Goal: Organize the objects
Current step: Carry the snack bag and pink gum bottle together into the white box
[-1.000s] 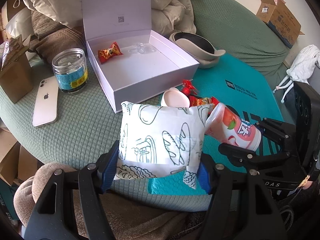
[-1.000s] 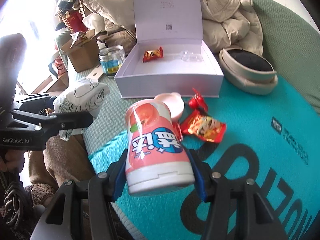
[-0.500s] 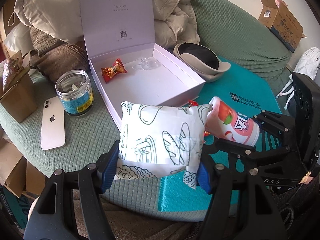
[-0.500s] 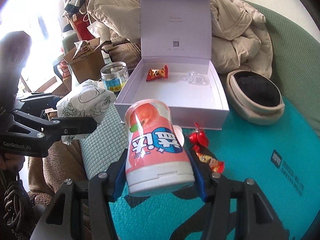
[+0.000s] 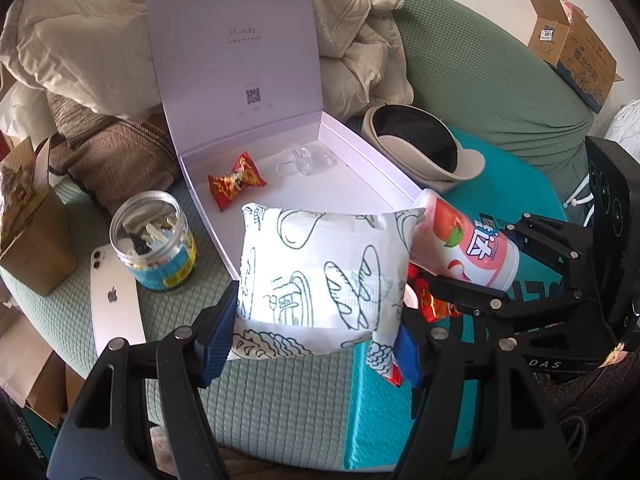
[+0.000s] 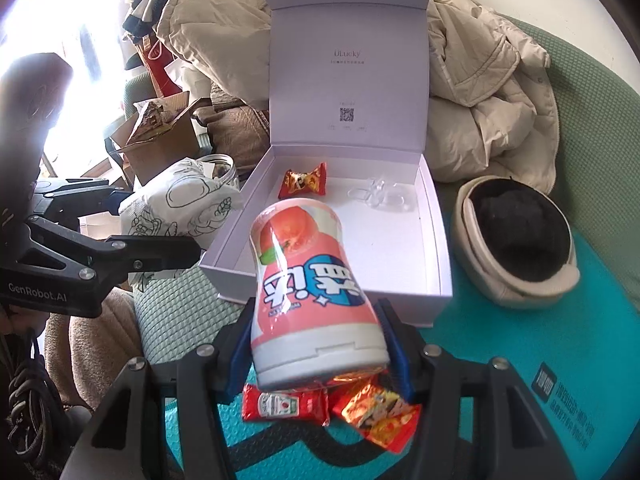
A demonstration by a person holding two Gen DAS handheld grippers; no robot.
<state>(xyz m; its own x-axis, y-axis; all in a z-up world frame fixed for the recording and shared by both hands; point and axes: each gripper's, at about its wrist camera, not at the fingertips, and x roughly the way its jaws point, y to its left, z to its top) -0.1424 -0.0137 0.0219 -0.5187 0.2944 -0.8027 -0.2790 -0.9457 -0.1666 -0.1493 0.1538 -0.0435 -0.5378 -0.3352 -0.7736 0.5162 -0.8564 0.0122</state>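
We see a white phone lying flat on the green cover, just beside a clear jar with a blue label. A brown paper box stands to the left of the jar. Behind them is a pile of puffy beige coats. A beige cap with a dark inside sits on the blue mat. A cardboard box sits far off by the wall.
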